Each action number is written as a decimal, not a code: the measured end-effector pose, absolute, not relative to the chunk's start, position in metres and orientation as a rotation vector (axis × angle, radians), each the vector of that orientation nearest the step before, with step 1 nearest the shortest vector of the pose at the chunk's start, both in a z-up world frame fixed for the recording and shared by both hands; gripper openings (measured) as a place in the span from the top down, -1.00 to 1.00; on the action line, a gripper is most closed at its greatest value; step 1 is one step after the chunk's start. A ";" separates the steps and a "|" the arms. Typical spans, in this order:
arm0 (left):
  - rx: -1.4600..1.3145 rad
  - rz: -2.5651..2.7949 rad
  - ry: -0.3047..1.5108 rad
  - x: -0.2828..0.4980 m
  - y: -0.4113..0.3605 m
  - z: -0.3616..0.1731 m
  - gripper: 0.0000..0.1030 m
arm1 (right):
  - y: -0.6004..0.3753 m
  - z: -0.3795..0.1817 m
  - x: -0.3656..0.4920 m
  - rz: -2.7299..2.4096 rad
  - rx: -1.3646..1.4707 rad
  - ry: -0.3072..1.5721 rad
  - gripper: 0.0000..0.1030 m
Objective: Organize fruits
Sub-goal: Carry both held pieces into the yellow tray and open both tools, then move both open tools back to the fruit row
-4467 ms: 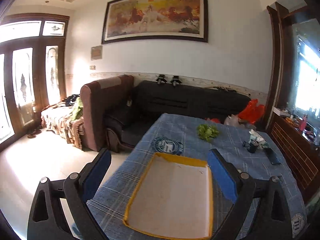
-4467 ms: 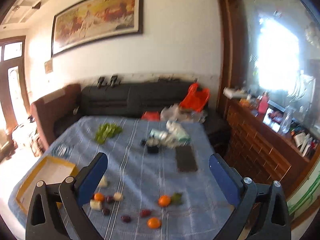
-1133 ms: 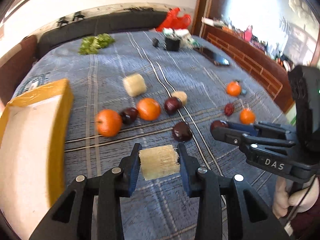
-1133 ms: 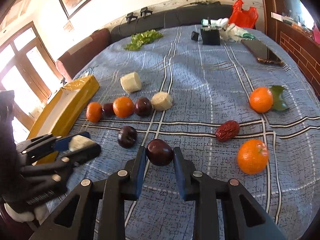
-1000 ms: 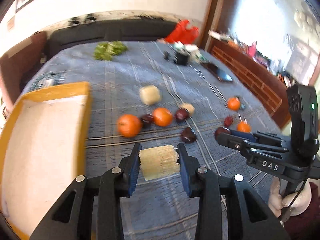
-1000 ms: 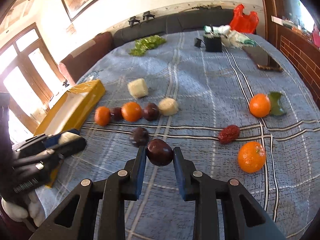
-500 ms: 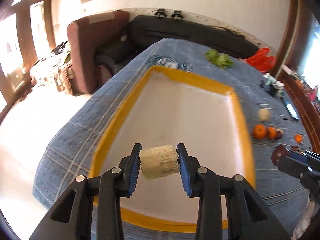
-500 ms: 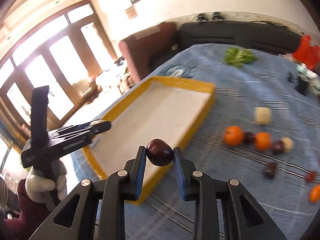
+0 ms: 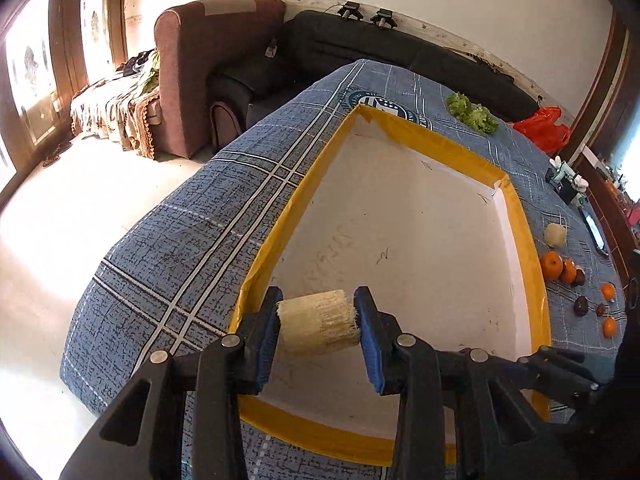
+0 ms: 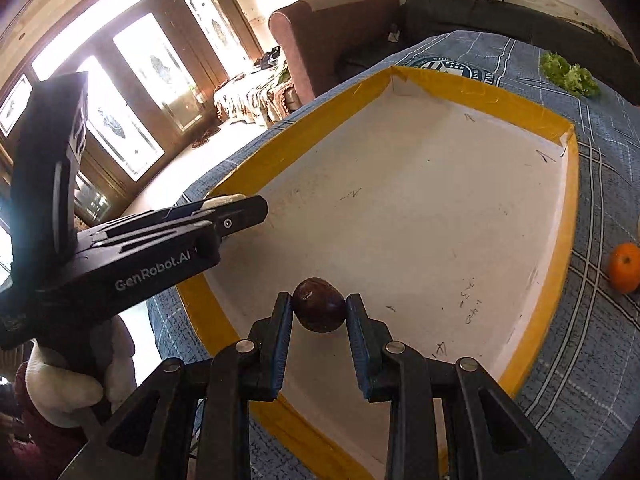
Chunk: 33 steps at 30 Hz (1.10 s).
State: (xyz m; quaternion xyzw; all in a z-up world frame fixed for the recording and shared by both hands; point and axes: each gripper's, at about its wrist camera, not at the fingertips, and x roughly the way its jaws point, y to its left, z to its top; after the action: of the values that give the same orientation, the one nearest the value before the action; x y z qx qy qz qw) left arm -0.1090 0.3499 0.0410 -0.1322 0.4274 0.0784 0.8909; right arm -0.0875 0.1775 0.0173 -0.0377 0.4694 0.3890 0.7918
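Note:
A pale fibrous cylinder piece [image 9: 318, 326] sits between the pads of my left gripper [image 9: 318, 300], low over the near left corner of the yellow-rimmed white tray [image 9: 520, 216]. The jaws are opening, and the pads still touch the piece. My right gripper [image 10: 318, 300] has a dark plum [image 10: 319, 310] between its pads just above the tray [image 10: 480, 88] floor near the front rim. Its jaws are opening too, still in contact with the plum. From the right wrist view, the left gripper [image 10: 240, 208] reaches in from the left.
On the blue checked cloth right of the tray lie oranges [image 9: 551, 265], dark fruits [image 9: 581, 306] and another pale piece [image 9: 556, 235]. Green lettuce [image 9: 474, 114] lies at the far end. The table edge drops to the floor on the left. One orange [image 10: 625, 267] lies right of the tray.
Both grippers have swung from the loose fruits over to the tray and come lower over its floor. The pale piece and the plum came along between their pads.

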 end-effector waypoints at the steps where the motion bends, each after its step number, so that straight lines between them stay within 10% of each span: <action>1: -0.292 0.155 0.880 -0.110 0.352 0.043 0.22 | 0.180 0.016 -0.089 0.837 -0.085 1.013 0.36; 14: -0.491 0.152 0.733 -0.148 0.353 0.090 -0.71 | 0.133 0.059 -0.104 0.785 -0.036 0.864 -0.01; 20: -0.485 0.011 0.725 -0.146 0.307 0.107 -0.71 | 0.054 0.085 -0.106 0.614 0.026 0.700 -0.71; 33: -0.350 -0.146 0.818 -0.114 0.212 0.094 -0.71 | -0.139 0.069 -0.083 0.244 0.184 0.768 -0.67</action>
State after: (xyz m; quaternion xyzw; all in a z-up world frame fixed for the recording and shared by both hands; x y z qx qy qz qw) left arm -0.1136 0.2121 0.0943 -0.1692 0.3954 -0.0705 0.9000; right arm -0.0833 -0.1386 0.0691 0.0895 0.3730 0.1185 0.9159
